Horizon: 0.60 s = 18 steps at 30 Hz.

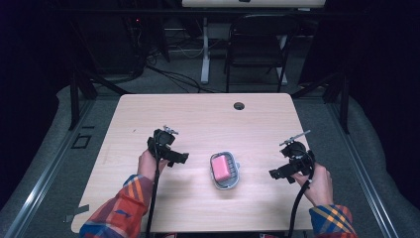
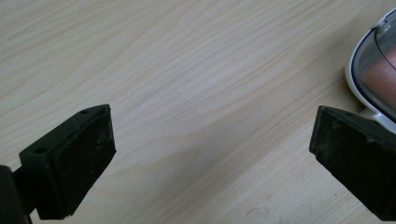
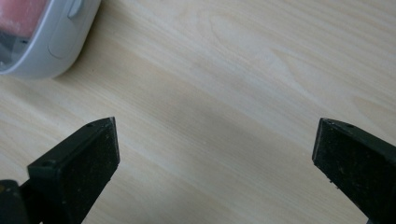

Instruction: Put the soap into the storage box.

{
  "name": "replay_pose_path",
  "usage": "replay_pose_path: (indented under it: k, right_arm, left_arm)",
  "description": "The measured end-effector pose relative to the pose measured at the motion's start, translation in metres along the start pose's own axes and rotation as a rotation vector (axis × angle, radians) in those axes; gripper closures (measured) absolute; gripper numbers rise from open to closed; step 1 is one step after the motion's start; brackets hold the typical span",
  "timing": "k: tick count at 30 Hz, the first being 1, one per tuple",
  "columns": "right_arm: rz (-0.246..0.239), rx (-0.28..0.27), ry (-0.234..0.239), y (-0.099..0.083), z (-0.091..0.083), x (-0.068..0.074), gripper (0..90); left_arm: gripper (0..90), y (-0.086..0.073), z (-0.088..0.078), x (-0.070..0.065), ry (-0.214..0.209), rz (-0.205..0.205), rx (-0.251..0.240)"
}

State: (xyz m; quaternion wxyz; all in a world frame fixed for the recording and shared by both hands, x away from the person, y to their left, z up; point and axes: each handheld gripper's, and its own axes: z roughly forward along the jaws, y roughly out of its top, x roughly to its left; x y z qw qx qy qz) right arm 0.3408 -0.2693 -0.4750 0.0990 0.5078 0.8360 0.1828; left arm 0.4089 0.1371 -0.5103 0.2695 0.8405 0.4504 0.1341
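the box (image 1: 225, 170) sits on the table (image 1: 198, 114) just toward the near edge from centre, a small grey-rimmed container with a pink block (image 1: 221, 167) inside it; through what looks like a clear lid, though the high view is too coarse to be sure. in the high view the left gripper (image 1: 179, 157) is at nine o'clock of the box, near but apart from it, and the right gripper (image 1: 276, 174) is at three o'clock, a little farther off. both point inward at the box.

in the left gripper view its jaws stand wide apart over bare wood, holding nothing, with the box's (image 2: 373, 70) rim at two o'clock, just past the right jaw. in the right gripper view its jaws are likewise spread and empty, the box (image 3: 44, 35) at ten o'clock.

as a judgement, the work is at its very start: the box is untouched, not lifted, not opened, and neither gripper has contact. all the handling is left: closing in from both sides, taking hold of the box, and whatever follows with the lid or the block.
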Motion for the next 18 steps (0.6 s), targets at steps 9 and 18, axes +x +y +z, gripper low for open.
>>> replay_pose_path:
  k: [9, 18]
  right_arm:
    - [0.0, 0.001, 0.016, -0.027, 0.009, -0.006, 0.6]
    - [-0.024, -0.005, 0.037, -0.03, 0.019, -0.005, 0.0]
  left_arm:
    - [0.1, 0.0, 0.0, 0.0, 0.0, 0.002, -0.001]
    - [0.0, 0.0, 0.001, -0.001, -0.007, 0.002, -0.001]
